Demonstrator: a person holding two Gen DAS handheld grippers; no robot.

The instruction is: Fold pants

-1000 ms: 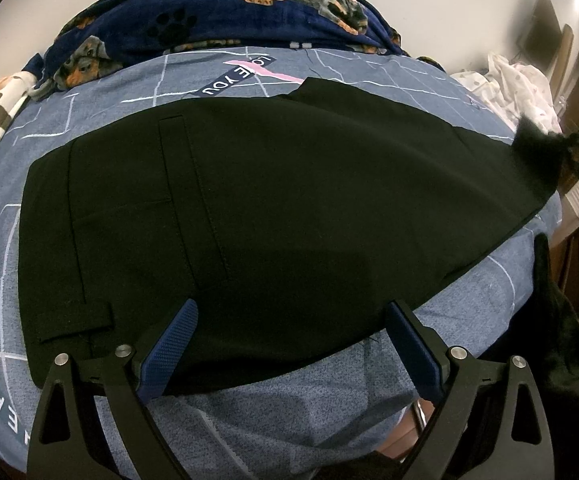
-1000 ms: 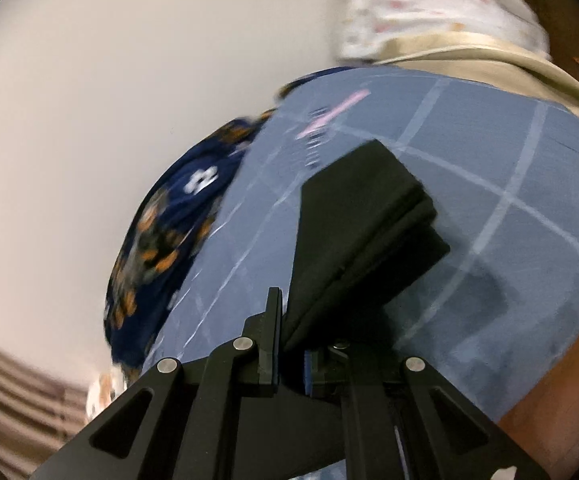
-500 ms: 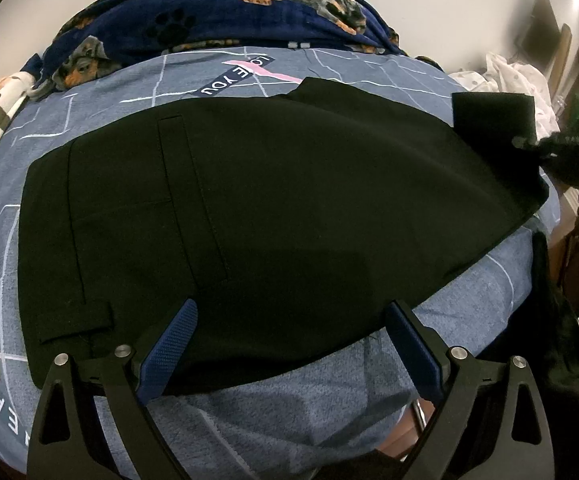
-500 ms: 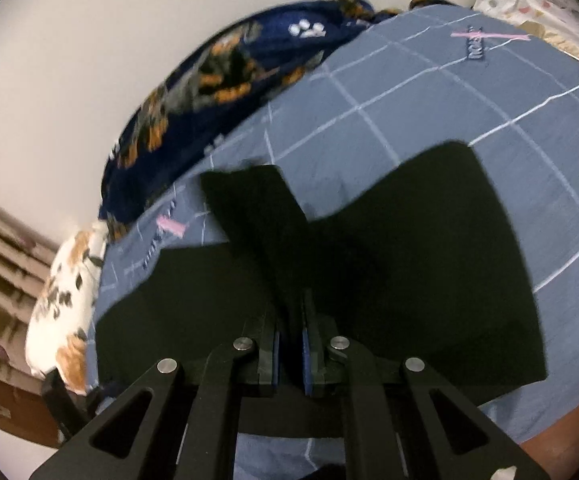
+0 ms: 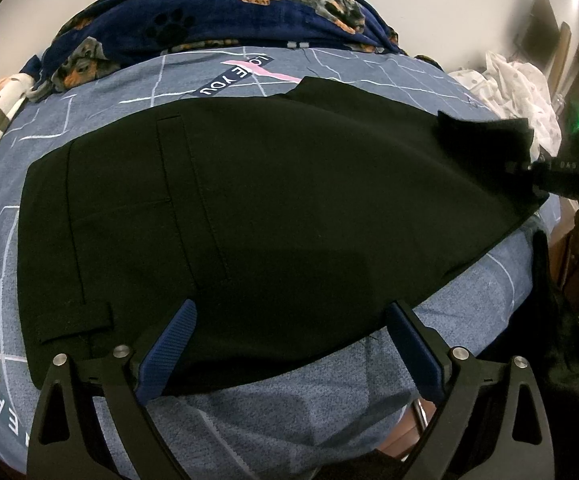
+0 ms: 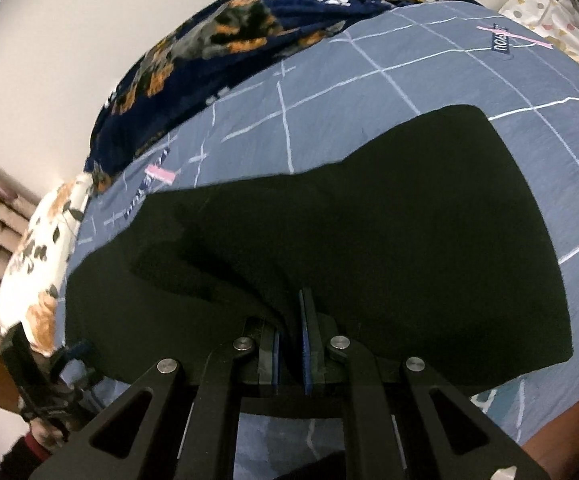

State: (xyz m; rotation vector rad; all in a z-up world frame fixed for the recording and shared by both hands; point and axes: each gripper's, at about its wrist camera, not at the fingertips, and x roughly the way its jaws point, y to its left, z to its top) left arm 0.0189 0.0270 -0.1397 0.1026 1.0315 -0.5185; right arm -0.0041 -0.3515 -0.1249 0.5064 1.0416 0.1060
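Black pants (image 5: 273, 200) lie flat on the blue grid-patterned bedsheet (image 5: 321, 400), waistband at the left. My left gripper (image 5: 293, 340) hovers open over their near edge, and its blue pads (image 5: 171, 344) grip nothing. In the right wrist view my right gripper (image 6: 291, 316) is shut on a fold of the pants (image 6: 389, 232), holding the leg end up over the rest of the garment. The left wrist view shows that lifted leg end (image 5: 485, 136) at the far right, with the right gripper (image 5: 549, 172) just behind it.
A navy dog-print blanket (image 5: 229, 12) is bunched along the far side of the bed. A floral pillow (image 6: 37, 248) lies at the left and a heap of white cloth (image 5: 521, 88) at the right. The bed's near edge (image 5: 401, 424) drops off below my left gripper.
My right gripper has swung in over the bed with the leg end, rolling and sinking a little, so the fabric now doubles back over the pants. The left gripper has stayed put.
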